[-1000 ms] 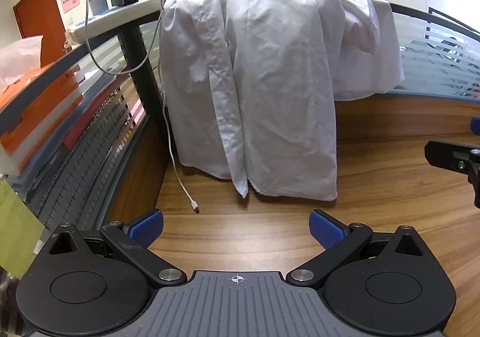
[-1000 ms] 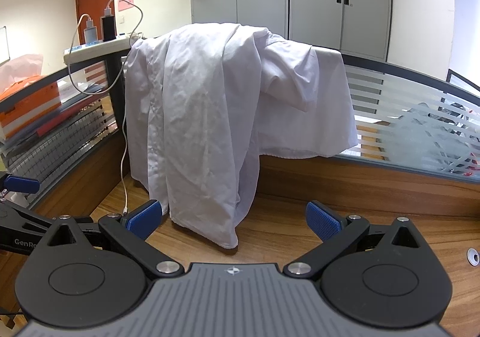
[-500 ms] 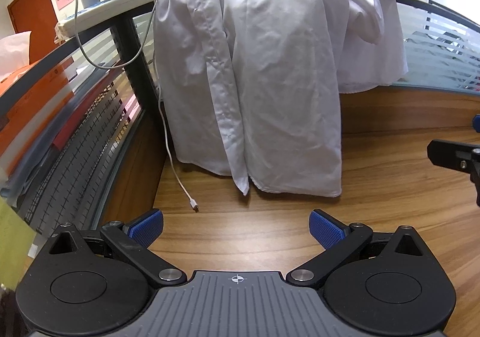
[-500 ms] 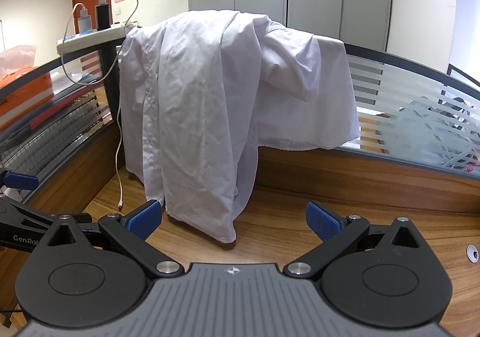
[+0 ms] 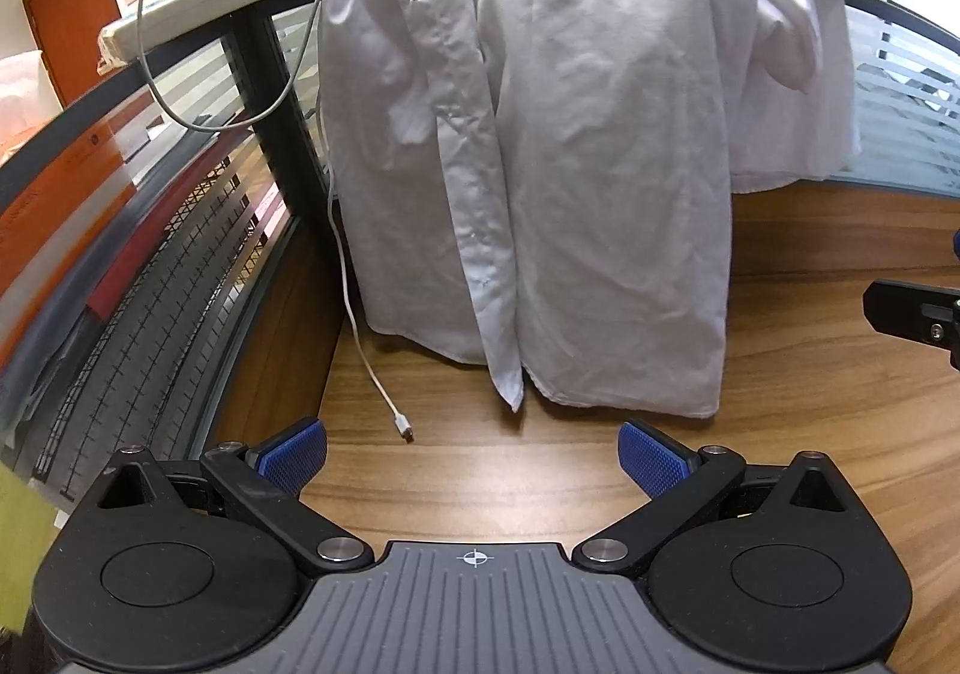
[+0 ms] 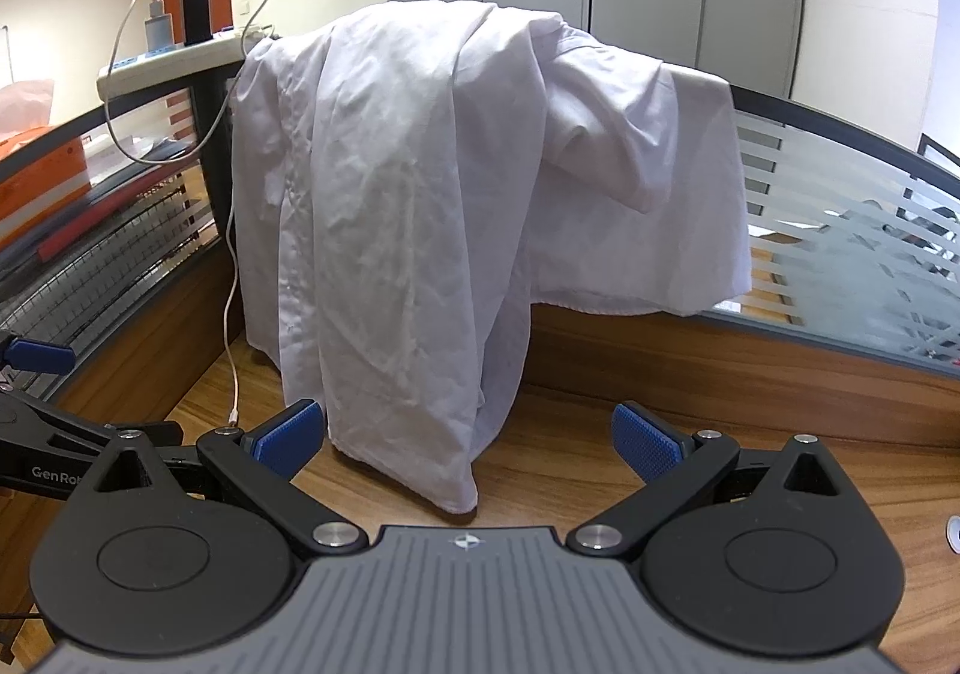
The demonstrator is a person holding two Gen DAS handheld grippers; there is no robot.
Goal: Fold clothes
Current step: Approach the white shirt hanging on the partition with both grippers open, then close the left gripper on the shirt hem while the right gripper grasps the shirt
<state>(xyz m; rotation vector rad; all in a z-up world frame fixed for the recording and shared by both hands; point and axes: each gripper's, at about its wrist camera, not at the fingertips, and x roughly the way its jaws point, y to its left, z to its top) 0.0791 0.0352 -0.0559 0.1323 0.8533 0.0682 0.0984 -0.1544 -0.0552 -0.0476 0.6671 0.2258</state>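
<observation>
Hanging unfolded over the partition, the white shirt trailed onto the desk. The left gripper and right gripper were spread, empty. Pulling the shirt could snag the charging cable beside it.

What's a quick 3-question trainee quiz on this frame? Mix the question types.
1. True or false: the white garment lies flat on the wooden desk.
2. Multiple choice: the loose plug end of the white charging cable is A) on the desk left of the garment's hem, B) tucked under the garment, C) held in the left gripper.
3. Fill in: both the left gripper and the right gripper have their fingers ____ and hold nothing.

Key: 1 false, it hangs draped over the glass partition; 2 A; 3 open.
</observation>
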